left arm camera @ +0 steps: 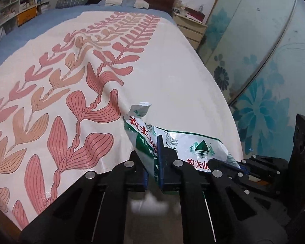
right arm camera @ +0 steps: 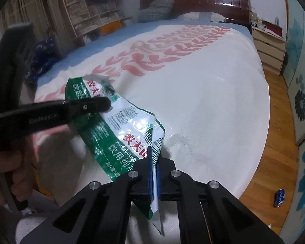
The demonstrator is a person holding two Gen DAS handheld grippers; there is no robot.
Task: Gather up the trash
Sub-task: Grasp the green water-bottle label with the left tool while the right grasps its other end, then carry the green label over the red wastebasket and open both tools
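Note:
A crumpled green-and-white plastic wrapper point(left arm camera: 183, 144) with red characters lies over the near edge of the bed point(left arm camera: 172, 71). My left gripper point(left arm camera: 153, 163) is shut on its left part, and the film is pinched between the blue pads. My right gripper point(right arm camera: 153, 172) is shut on the wrapper's point(right arm camera: 128, 118) near corner, and film hangs down between its fingers. In the right wrist view the left gripper point(right arm camera: 106, 102) reaches in from the left and clamps the wrapper's far end. In the left wrist view the right gripper point(left arm camera: 231, 162) holds the right end.
The bed cover point(right arm camera: 203, 101) is white with a pink leaf pattern. A blue can point(right arm camera: 279, 198) lies on the wooden floor to the right. A chest of drawers point(right arm camera: 268, 48) stands by the headboard, floral wardrobe doors point(left arm camera: 264, 61) on the right, bookshelves point(right arm camera: 91, 10) on the left. A hand point(right arm camera: 10, 172) holds the left gripper.

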